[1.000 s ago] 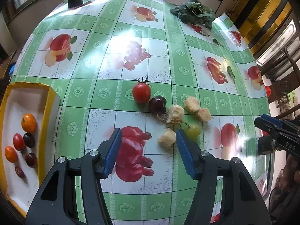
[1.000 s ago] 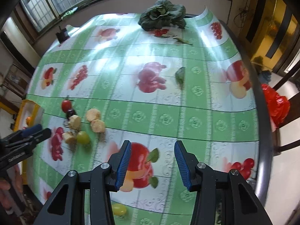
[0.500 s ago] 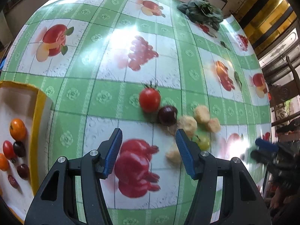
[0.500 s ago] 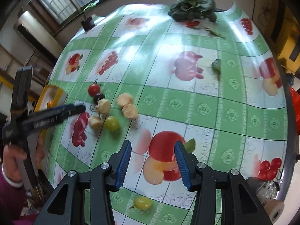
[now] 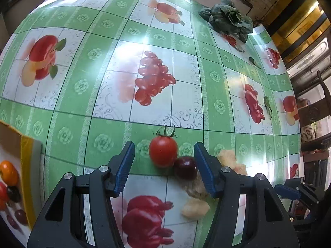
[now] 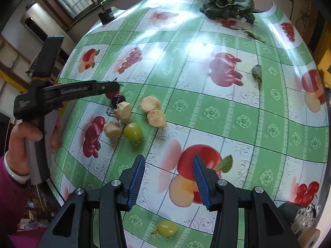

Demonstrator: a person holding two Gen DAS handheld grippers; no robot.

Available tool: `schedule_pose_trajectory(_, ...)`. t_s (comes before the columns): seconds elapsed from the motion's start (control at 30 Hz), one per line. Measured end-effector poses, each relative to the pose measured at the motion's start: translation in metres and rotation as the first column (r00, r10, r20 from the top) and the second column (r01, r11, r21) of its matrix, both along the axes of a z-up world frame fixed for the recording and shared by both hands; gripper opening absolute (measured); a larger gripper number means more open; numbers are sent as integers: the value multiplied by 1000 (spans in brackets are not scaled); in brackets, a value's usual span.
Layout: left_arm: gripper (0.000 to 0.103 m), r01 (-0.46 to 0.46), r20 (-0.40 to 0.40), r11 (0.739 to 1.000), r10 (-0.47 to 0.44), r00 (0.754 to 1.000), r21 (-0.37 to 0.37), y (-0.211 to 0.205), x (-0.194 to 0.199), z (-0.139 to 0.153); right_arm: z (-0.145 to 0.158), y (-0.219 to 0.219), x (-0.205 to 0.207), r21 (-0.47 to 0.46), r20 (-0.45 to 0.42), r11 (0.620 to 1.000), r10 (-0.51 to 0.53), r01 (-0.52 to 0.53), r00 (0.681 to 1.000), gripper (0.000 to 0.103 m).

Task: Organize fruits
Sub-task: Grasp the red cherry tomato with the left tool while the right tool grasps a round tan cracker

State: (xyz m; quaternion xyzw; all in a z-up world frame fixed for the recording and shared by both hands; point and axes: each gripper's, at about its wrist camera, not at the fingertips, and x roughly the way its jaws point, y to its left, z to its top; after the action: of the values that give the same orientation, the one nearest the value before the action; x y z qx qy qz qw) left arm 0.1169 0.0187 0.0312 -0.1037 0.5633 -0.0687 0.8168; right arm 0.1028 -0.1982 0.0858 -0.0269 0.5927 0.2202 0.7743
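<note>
Between the spread fingers of the left gripper [image 5: 164,165] sit a red tomato [image 5: 163,151] and a dark cherry [image 5: 185,167] (they touch). Closing now could pinch both, and one might roll away. Nothing is in the right gripper [image 6: 167,183], fingers apart.

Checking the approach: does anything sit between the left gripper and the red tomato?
Nothing visible does. The red tomato lies in the gap ahead of the open left gripper. A dark cherry touches its right side, close to the right finger, and may get caught too.
</note>
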Motion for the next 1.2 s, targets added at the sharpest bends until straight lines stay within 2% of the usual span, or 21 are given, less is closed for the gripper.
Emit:
schedule_pose_trajectory(0.03, 57, 6, 1, 1000, -6, 1000, 8, 0, 1, -2, -1, 1, 0, 2, -1, 1000, 6, -6, 1000, 46)
schedule_pose_trajectory(0.1, 34, 15, -9, 1000, -15, 1000, 17, -1, 3, -6, -3, 5, 2, 5, -1, 1000, 22, -22, 1000, 46)
schedule_pose_trajectory(0.23, 29, 23, -7, 1000, -23, 1000, -14, 1, 3, -7, -6, 13, 8, 14, 17, 998, 56, -56, 998, 46)
schedule_pose_trajectory(0.4, 29, -2, -7, 1000, 2, 1000, 17, 6, -2, -5, -10, 20, 23, 23, 45, 997, 67, -68, 997, 46)
schedule_pose_trajectory(0.63, 29, -26, 7, 997, 25, 1000, 69, 14, -15, 0, -26, 38, 39, -35, 56, 993, 116, -114, 992, 46)
schedule_pose_trajectory(0.7, 29, -31, 8, 997, 31, 999, 67, 15, -18, 0, -31, 45, 41, -55, 59, 989, 144, -141, 988, 43)
schedule_pose_trajectory(0.8, 29, -34, 4, 997, 34, 999, 66, 15, -22, 1, -42, 56, 45, -93, 52, 982, 168, -163, 984, 32)
schedule_pose_trajectory(0.87, 29, -35, 3, 997, 35, 999, 66, 14, -25, 3, -42, 59, 43, -114, 78, 979, 176, -166, 981, 23)
schedule_pose_trajectory(1.07, 29, -47, 18, 997, 46, 999, 57, 17, -38, 11, -35, 45, 40, -88, 60, 988, 135, -129, 989, 23)
schedule_pose_trajectory(1.2, 29, -54, 32, 998, 53, 998, 45, 22, -47, 20, -17, 34, 32, -43, 66, 995, 96, -93, 993, 23)
